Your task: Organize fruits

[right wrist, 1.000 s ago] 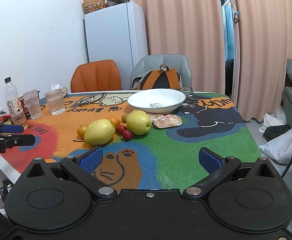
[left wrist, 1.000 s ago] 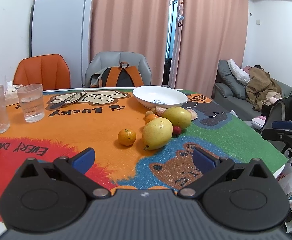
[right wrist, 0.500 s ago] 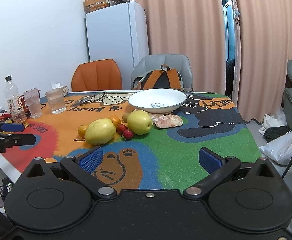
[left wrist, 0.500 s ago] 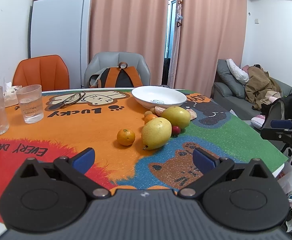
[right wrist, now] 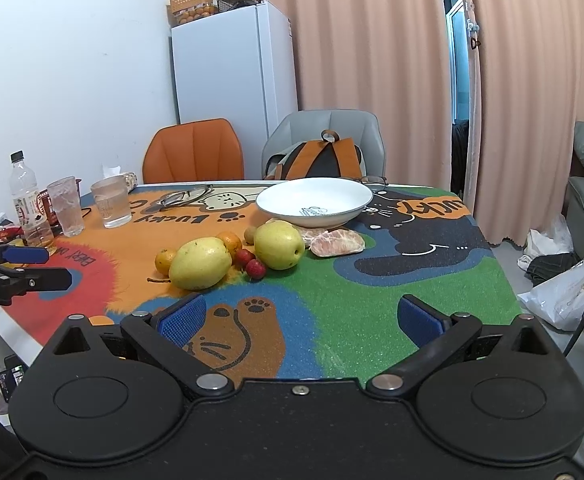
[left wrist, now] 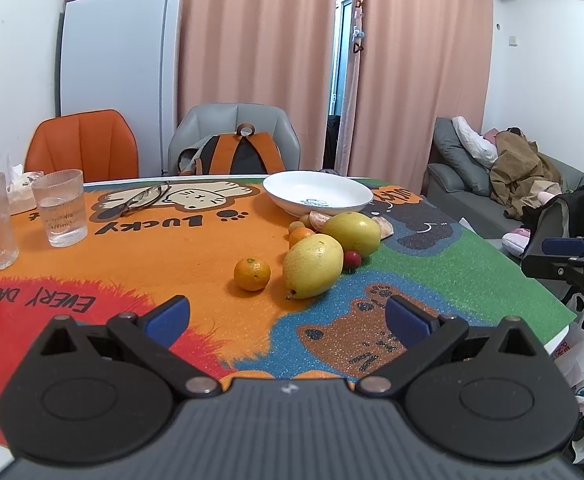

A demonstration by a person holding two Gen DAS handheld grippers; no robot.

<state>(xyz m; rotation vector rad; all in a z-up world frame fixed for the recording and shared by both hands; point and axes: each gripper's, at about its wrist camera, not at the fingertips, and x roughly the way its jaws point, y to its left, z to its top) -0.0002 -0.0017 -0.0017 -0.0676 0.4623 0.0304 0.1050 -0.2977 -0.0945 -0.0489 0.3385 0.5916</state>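
Mostly what fills both views is a desk [right wrist: 392,280] covered by a bright cartoon-cat mat in orange, red, blue and green, in a room with pink curtains, a white fridge [right wrist: 232,80] against the wall, and an orange chair and a grey chair with a backpack behind. Toward the far middle of the desk sits a white bowl [right wrist: 314,202] with nothing in it, and just in front of it the fruit lies in a loose cluster: a large yellow mango [left wrist: 313,266], a yellow-green pear [right wrist: 279,245] behind it, peeled orange segments [right wrist: 337,243] near the bowl, a small mandarin [left wrist: 252,274] standing a little apart, and two small red fruits [right wrist: 255,269] tucked between the big pieces. The left tongs [left wrist: 288,314] hover low over the near edge, blue pads spread wide and holding nothing — the mango lies straight ahead of them, its long axis running diagonally from near-left to far-right. The right tongs [right wrist: 298,318] are likewise spread and empty, with the cluster ahead and off to their left, so the left hand looks the nearer to the mango and mandarin. Sorting has seemingly not begun. Two drinking glasses [left wrist: 61,208] and a water bottle [right wrist: 26,196] stand well apart at the desk's left side.
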